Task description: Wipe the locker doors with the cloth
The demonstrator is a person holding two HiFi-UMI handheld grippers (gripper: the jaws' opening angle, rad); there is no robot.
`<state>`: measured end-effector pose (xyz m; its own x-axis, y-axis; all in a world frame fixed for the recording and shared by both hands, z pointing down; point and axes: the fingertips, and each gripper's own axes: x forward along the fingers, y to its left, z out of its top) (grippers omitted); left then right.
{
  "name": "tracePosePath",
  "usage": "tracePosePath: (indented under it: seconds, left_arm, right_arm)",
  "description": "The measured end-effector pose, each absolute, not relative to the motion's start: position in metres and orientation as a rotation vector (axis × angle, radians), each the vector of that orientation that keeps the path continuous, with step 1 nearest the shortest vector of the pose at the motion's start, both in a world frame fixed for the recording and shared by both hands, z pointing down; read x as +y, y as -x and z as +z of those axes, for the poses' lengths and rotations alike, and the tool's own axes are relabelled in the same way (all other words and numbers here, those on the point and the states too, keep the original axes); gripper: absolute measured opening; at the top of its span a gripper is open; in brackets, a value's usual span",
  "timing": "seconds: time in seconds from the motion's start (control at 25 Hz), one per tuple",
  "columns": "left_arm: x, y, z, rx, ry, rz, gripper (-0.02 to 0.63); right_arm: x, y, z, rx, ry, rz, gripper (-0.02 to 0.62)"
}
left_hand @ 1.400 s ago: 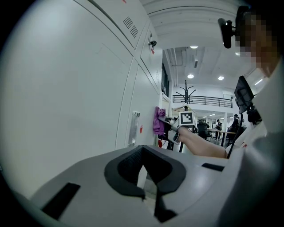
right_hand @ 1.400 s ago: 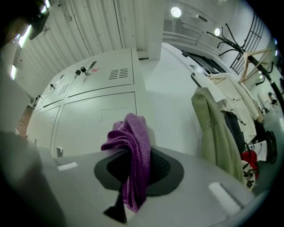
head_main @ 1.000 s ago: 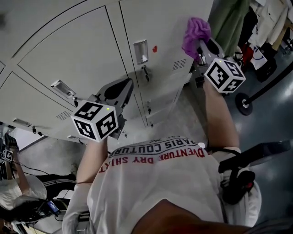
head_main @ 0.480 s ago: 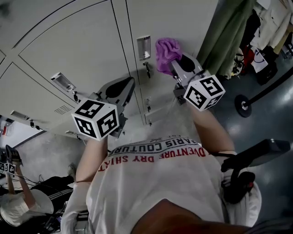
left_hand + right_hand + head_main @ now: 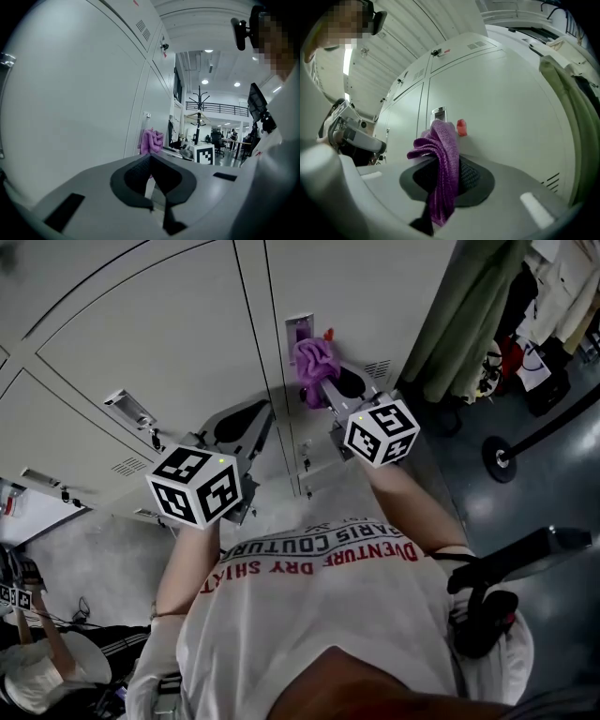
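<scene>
Holding the cloth [image 5: 440,159] pinched in the right claw [image 5: 440,183], I have it at the locker door [image 5: 375,296], just beside the latch [image 5: 298,330] at 12 o'clock. The left claw [image 5: 152,180], pressed together and empty, hangs at 9 o'clock. Risk: loose folds may snag the latch and pull the cloth free.

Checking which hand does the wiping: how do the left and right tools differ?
The right tool is shut on the purple cloth; the left tool is shut on nothing. The right tool reaches up to the locker door; the left tool hangs back lower. Both carry marker cubes.
</scene>
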<state>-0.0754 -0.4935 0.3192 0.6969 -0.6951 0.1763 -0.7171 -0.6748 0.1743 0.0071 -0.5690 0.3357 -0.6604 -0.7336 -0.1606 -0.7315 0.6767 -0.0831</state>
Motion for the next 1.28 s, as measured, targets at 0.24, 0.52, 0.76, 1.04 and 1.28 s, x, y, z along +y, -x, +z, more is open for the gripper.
tracePosePath:
  seconds: [0.24, 0.52, 0.76, 1.04, 1.28]
  left_arm:
    - [-0.498, 0.079, 0.321, -1.137, -2.67, 0.136, -0.002]
    - [-0.498, 0.075, 0.325, -1.125, -2.679, 0.146, -0.002]
    - [-0.493, 0.071, 0.329, -1.114, -2.681, 0.154, -0.002]
    - [-0.489, 0.069, 0.326, -1.117, -2.693, 0.16, -0.002]
    - [-0.491, 0.058, 0.323, -1.095, -2.703, 0.175, -0.002]
  right_arm:
    - [-0.571, -0.007, 0.335, 2.704, 1.229, 0.031, 0.041]
    - [-0.578, -0.027, 0.334, 2.667, 1.287, 0.04, 0.041]
    - [-0.585, -0.058, 0.333, 2.614, 1.379, 0.046, 0.041]
    - [-0.602, -0.119, 0.333, 2.501, 1.549, 0.035, 0.041]
    - [-0.618, -0.174, 0.336, 2.413, 1.676, 0.019, 0.041]
